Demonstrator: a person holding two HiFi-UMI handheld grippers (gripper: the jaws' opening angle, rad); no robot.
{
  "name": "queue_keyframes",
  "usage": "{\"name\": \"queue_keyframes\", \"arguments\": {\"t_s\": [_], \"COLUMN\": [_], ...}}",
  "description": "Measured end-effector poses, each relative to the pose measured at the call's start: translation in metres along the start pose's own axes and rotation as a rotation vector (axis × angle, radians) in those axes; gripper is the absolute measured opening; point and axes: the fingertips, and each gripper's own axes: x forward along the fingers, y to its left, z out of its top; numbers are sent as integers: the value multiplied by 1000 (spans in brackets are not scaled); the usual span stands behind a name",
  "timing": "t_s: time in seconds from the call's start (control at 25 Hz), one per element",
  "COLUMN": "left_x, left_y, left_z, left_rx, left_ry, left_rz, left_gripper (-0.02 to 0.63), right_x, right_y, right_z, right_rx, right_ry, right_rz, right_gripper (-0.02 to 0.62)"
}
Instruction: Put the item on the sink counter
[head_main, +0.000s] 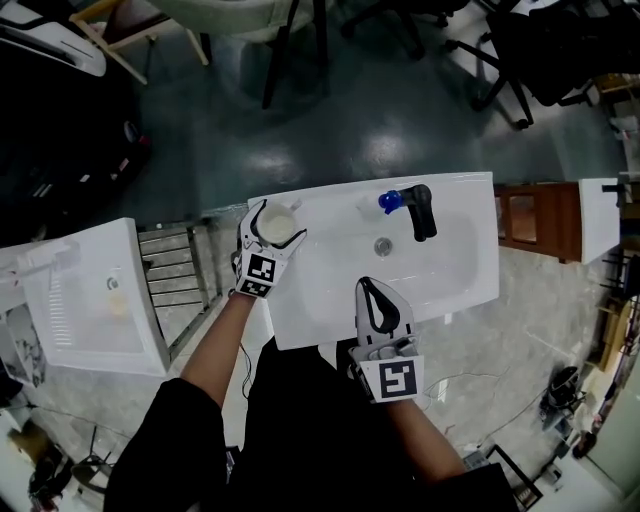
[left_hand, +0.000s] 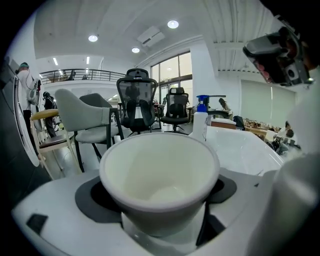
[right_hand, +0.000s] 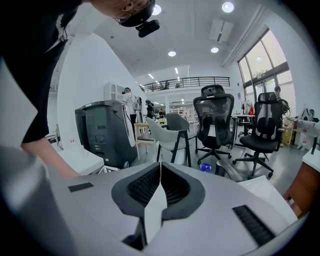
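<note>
Dark floor and swivel chairs (left_hand: 136, 105) lie beyond the white sink counter (head_main: 470, 270). My right gripper (head_main: 368, 290) sits at its near edge, jaws pressed together, empty. My left gripper (head_main: 273, 215) is at the far left corner, clamped on the white cup (left_hand: 160, 180), upright.

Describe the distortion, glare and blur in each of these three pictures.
Head view: wide-angle, the sink counter looks slightly bowed; lamp glare on the dark floor. Left gripper view: fisheye with black corners; the near cup looks soft. Right gripper view: fisheye too; ceiling lamps blow out white; the shut right claw is sharp.
</note>
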Motion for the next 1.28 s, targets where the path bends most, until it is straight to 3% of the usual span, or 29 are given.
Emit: {"name": "queue_keyframes", "arguments": {"t_s": [0.08,0.28,0.6,0.88,1.12,1.28], "left_x": [-1,-7,-22,-49,-85,-114], "left_y": [-1,3,0,0,-21,-41], "left_z": [-2,1,-2,-17,-10,3], "left_rx": [0,-35,-110,-133,-166,-203], "left_ry": [13,2,-1,11,-1,-20], "left_rz": [14,62,53,116,171,205], "left_gripper": [459,460,460,460,460,460], "right_x": [-1,0,-14,-27,-46,-68], "right_y": [0,-1,2,10,10,2], "right_z": [-5,1,-11,-5,-8,-13], "right_rx": [9,2,31,39,-29,-7], "right_ry": [50,4,63,12,5,6], "right_rz": [4,13,25,67,102,109], "right_gripper": [32,32,32,32,32,32]}}
